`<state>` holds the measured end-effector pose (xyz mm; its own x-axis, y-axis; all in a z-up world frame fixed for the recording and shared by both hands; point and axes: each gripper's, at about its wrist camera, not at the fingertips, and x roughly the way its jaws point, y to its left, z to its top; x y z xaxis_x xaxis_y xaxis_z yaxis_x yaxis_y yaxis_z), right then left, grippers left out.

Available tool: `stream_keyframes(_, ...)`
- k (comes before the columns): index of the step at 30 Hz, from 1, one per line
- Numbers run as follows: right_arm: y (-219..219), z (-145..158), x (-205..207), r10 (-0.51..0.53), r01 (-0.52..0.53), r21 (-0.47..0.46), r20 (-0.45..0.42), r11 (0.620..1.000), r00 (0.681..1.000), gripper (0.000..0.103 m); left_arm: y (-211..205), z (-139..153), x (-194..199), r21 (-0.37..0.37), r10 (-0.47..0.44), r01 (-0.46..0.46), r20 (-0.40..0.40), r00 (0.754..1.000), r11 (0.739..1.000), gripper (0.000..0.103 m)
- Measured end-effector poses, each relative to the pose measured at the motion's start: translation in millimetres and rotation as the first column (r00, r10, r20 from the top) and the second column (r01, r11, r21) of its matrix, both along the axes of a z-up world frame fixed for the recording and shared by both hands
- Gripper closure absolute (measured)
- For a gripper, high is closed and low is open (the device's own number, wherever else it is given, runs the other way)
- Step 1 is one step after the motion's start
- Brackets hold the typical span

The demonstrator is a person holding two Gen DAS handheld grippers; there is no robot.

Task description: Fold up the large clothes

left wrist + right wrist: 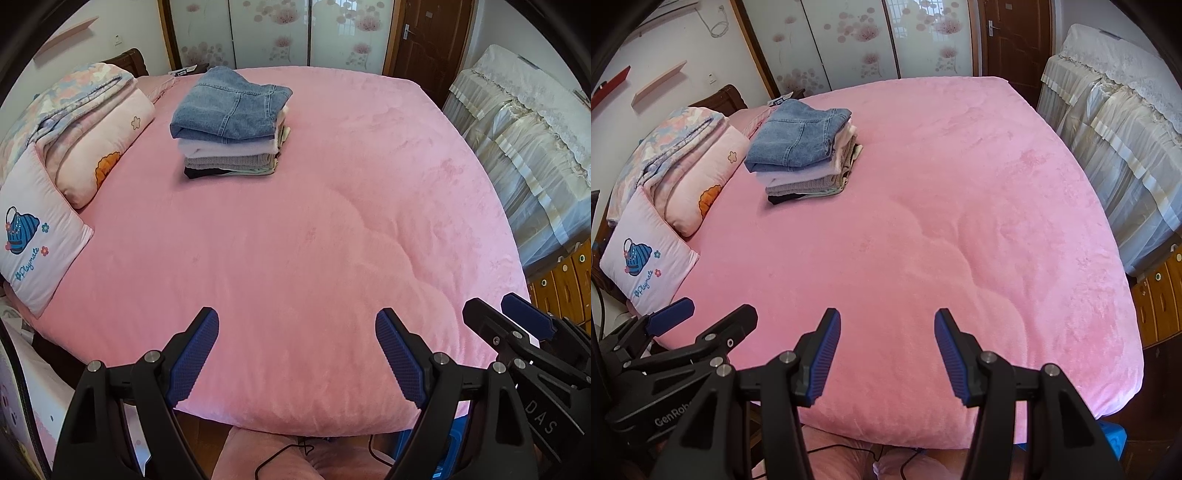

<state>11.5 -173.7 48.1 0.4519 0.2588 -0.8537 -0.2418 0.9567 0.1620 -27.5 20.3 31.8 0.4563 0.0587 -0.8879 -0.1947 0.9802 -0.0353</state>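
A stack of folded clothes [231, 127] lies on the far left part of the pink bed [314, 240], with folded blue jeans [229, 105] on top. It also shows in the right wrist view [805, 151]. My left gripper [297, 325] is open and empty above the near edge of the bed. My right gripper [886, 325] is open and empty beside it, to its right. Each gripper shows at the edge of the other's view: the right one [517, 317] and the left one [701, 317].
Folded quilts [85, 125] and a white pillow [33, 243] lie along the bed's left side. A lace-covered piece of furniture [528, 147] stands to the right, a wooden door [424, 37] and sliding wardrobe [277, 33] behind. A black cable [288, 454] lies on the floor below.
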Motion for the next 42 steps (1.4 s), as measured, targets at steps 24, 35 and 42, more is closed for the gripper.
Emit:
stream_keyframes(24, -1, -10, 2, -0.008, 0.008, -0.008, -0.038, 1.000, 0.999, 0.050, 1, -13, 5, -0.010, -0.002, 0.002, -0.054, 0.999, 1.000, 0.017)
stream_keyframes(35, -3, -13, 5, -0.009, 0.008, -0.015, -0.042, 1.000, 0.999, 0.050, -3, -16, 8, -0.012, -0.003, 0.002, -0.070, 0.998, 1.000, 0.017)
stream_keyframes(42, -2, -15, 5, -0.009, 0.008, -0.025, -0.043, 1.000, 0.999, 0.050, -4, -18, 11, -0.015, -0.002, 0.001, -0.080, 0.997, 1.000, 0.017)
